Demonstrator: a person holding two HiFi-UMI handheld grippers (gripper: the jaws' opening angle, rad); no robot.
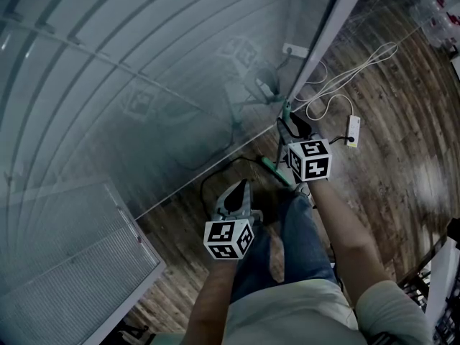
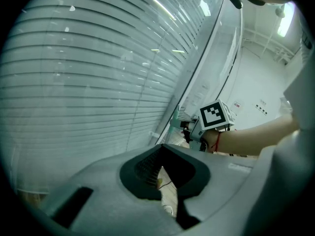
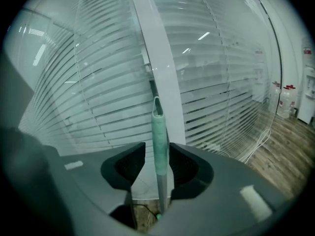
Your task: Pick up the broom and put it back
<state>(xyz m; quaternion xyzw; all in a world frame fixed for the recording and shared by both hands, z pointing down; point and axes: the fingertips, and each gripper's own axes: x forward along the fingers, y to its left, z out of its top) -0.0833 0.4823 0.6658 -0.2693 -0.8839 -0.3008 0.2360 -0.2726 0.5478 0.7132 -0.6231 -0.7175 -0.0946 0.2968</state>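
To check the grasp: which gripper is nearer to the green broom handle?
Right. The right gripper has open jaws flanking the broom handle; the left gripper hangs apart, to its left.

L tool [image 2: 164,157], R tool [image 3: 156,151]: grey, b/w marker cubes [image 1: 229,239]; blue jeans [image 1: 296,237].

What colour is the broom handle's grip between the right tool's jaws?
The grip is pale green, over a grey shaft; clearest in the right gripper view.
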